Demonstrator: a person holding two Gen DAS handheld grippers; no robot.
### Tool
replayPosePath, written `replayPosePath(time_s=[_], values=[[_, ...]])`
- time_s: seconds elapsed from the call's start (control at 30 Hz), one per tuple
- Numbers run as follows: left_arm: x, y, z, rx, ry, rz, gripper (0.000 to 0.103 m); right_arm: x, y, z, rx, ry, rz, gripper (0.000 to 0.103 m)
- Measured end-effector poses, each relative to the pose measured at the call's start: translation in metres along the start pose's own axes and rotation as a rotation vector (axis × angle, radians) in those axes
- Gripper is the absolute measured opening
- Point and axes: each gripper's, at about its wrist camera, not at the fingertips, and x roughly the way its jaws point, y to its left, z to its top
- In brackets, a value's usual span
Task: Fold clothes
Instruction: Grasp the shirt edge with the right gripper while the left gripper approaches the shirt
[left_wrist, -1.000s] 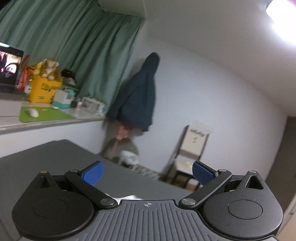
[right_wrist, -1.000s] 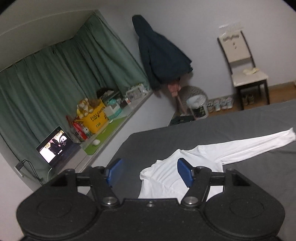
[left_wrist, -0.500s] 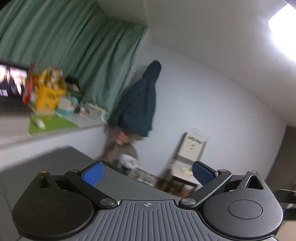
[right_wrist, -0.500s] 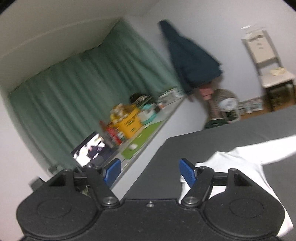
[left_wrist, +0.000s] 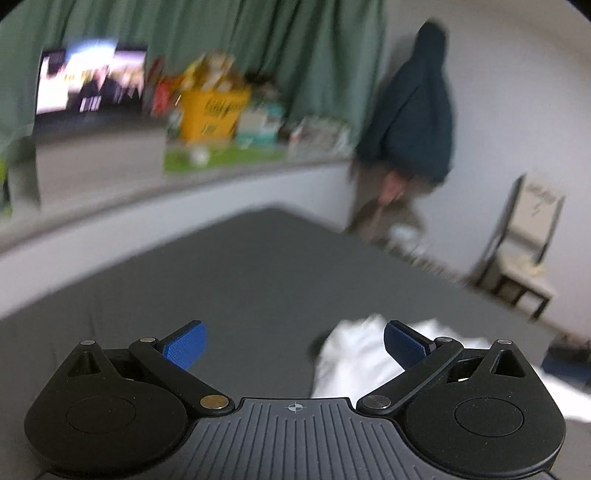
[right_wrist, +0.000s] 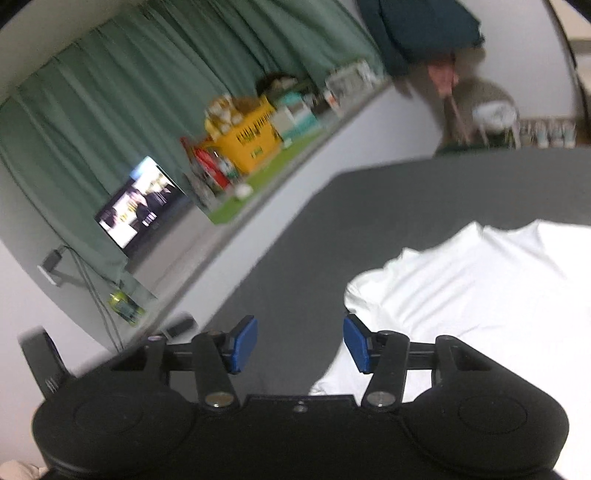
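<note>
my left gripper (left_wrist: 293, 349): jaws wide apart, nothing between, over grey bed (left_wrist: 221, 280) | white shirt (left_wrist: 354, 354) by its right finger, blurred, mostly hidden behind the tool | my right gripper (right_wrist: 300, 343): jaws closing, only bare bed between | shirt (right_wrist: 480, 295) right of it, sleeve cut off by frame | shelf clutter (right_wrist: 243, 140) smeared

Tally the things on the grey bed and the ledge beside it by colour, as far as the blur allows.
White: 2, the shirt on the bed and the mouse on the ledge
Yellow: 1, the box
Green: 1, the mat under the mouse
Red: 1, a blurred packet beside the box
Total: 5; smaller ledge items are too blurred to count.
</note>
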Motion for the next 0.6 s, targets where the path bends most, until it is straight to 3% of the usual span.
replayPosePath(time_s=[0.1, 0.17, 0.33, 0.5, 0.57, 0.6], values=[[0.040, -0.004, -0.049, 0.032, -0.006, 0.024, 0.103, 0.052, -0.005, 0.008, -0.025, 0.063, -0.009, 0.051], [0.069, -0.014, -0.066, 0.107, 0.026, 0.050, 0.103, 0.089, -0.005, 0.018, -0.061, 0.097, -0.006, 0.050], [0.118, -0.031, -0.072, 0.281, 0.081, 0.079, 0.103, 0.191, -0.005, 0.042, -0.141, 0.217, -0.038, 0.049], [0.141, -0.025, -0.083, 0.328, 0.148, 0.030, 0.103, 0.270, -0.006, 0.057, -0.178, 0.355, -0.096, 0.048], [0.150, -0.023, -0.089, 0.324, 0.193, 0.014, 0.103, 0.293, -0.010, 0.057, -0.174, 0.446, -0.139, 0.044], [0.154, -0.023, -0.091, 0.323, 0.212, 0.008, 0.103, 0.304, -0.011, 0.057, -0.169, 0.493, -0.163, 0.033]])
